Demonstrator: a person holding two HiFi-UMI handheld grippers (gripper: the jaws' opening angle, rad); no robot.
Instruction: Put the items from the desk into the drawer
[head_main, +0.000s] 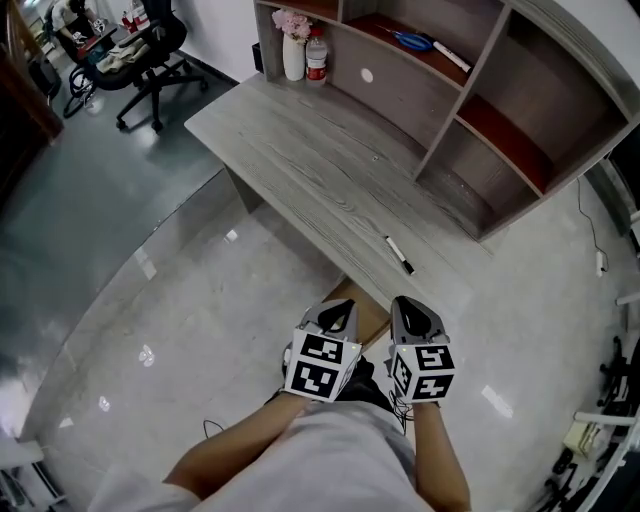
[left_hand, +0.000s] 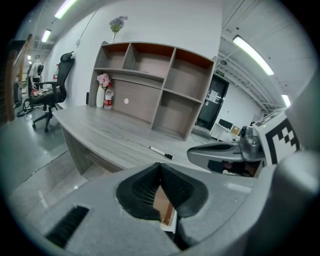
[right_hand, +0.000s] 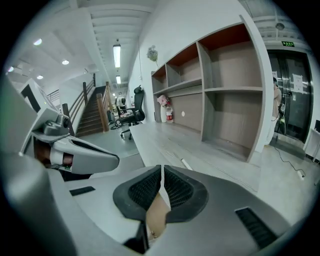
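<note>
While left (head_main: 338, 310), right (head_main: 412, 308) hand-held grippers sit closed, marker (head_main: 400, 255) by desk (head_main: 300, 160) edge.

Marker (head_main: 400, 255) near grey desk (head_main: 300, 160) edge

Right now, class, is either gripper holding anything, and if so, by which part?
Nothing is held. The left gripper and the right gripper both have jaws together and empty; the marker lies on the desk.

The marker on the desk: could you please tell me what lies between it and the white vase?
Only bare desktop lies between the marker and the vase, as the head view shows.
</note>
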